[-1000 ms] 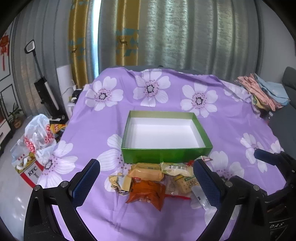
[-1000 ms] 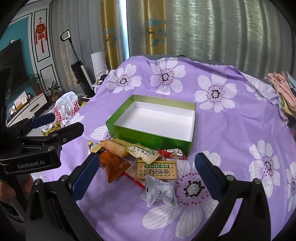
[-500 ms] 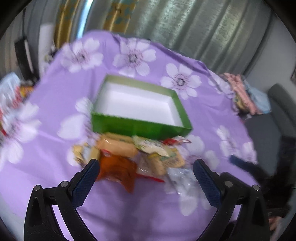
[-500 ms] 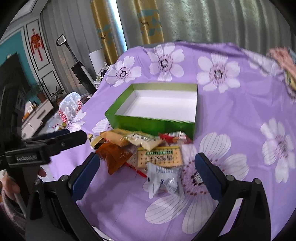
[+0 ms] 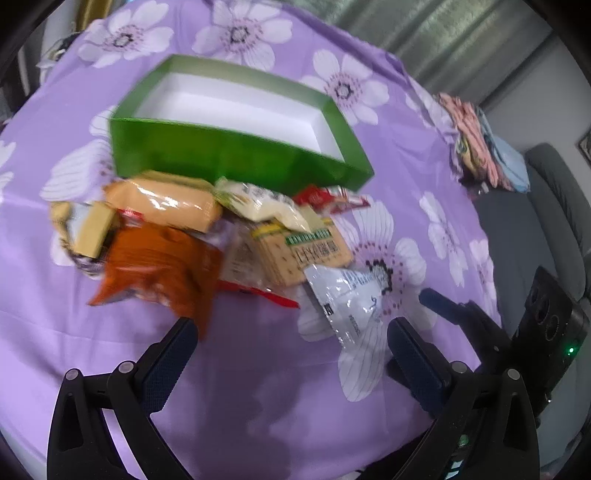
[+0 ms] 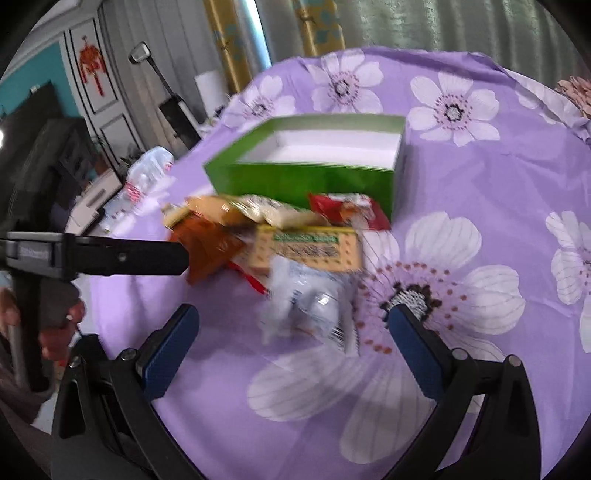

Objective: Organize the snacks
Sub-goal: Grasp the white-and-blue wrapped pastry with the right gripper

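A green box (image 5: 236, 155) (image 6: 310, 177) with a white, bare inside sits on the purple flowered cloth. Several snack packets lie heaped against its near wall: an orange bag (image 5: 155, 266) (image 6: 210, 247), a yellow-orange packet (image 5: 166, 201), a cracker pack (image 5: 306, 251) (image 6: 310, 247), a white pouch (image 5: 343, 299) (image 6: 310, 310) and a red wrapper (image 5: 328, 197) (image 6: 351, 210). My left gripper (image 5: 288, 350) stands open just short of the orange bag and the white pouch. My right gripper (image 6: 291, 339) is open, with the white pouch between and just beyond its fingertips.
Folded clothes (image 5: 480, 147) lie at the cloth's far right edge beside a grey sofa (image 5: 554, 206). Off the table's left side are a plastic bag (image 6: 147, 173), an upright vacuum (image 6: 166, 96) and curtains (image 6: 317, 26). A hand (image 6: 55, 325) holds the left gripper.
Both grippers have dropped and moved in close to the snack heap; the left one has also swung right. Both stay open. The packets and box have not moved.
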Available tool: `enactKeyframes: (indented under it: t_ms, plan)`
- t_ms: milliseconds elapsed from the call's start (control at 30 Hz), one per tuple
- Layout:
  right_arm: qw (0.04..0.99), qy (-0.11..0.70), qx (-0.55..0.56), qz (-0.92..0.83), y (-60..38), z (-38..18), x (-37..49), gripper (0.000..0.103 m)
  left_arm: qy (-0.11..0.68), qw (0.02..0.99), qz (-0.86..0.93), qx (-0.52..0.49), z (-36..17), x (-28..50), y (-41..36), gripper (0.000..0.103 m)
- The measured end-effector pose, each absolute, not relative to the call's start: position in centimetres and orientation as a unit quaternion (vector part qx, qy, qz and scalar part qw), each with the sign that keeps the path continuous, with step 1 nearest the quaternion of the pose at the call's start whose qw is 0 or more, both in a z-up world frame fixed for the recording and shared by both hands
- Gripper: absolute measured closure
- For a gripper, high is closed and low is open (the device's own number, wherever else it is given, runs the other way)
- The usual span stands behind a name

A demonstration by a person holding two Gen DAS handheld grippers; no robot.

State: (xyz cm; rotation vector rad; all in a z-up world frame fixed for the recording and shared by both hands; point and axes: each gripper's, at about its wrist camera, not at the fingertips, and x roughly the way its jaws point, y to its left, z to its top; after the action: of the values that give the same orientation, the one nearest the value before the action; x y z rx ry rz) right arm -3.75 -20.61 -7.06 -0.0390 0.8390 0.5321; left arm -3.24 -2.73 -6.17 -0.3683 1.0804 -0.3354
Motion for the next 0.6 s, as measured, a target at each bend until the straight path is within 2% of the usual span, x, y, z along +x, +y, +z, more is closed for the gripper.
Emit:
enactKeyframes:
  t_ms: [133,300,600]
  plan:
    - [0.872,0.418,-0.025,0.252,-20.6,-8.6,-3.0,0.002,0.511,0.827,-0.168,-0.164,-6.8,-2.7,-4.3,0.001]
    - [0.862,0.436,0.019,0.259,-21.6,-10.4,-2.1,0.012,0.506,0.831,-0.179,-0.148,-7.4,-1.7,-6.1,0.001]
    - [0.852,0.436,0.051,0.287,-21.6,-11.0,-1.6,0.023,0.51,0.829,-0.19,-0.133,-8.0,-0.6,-8.1,0.002]
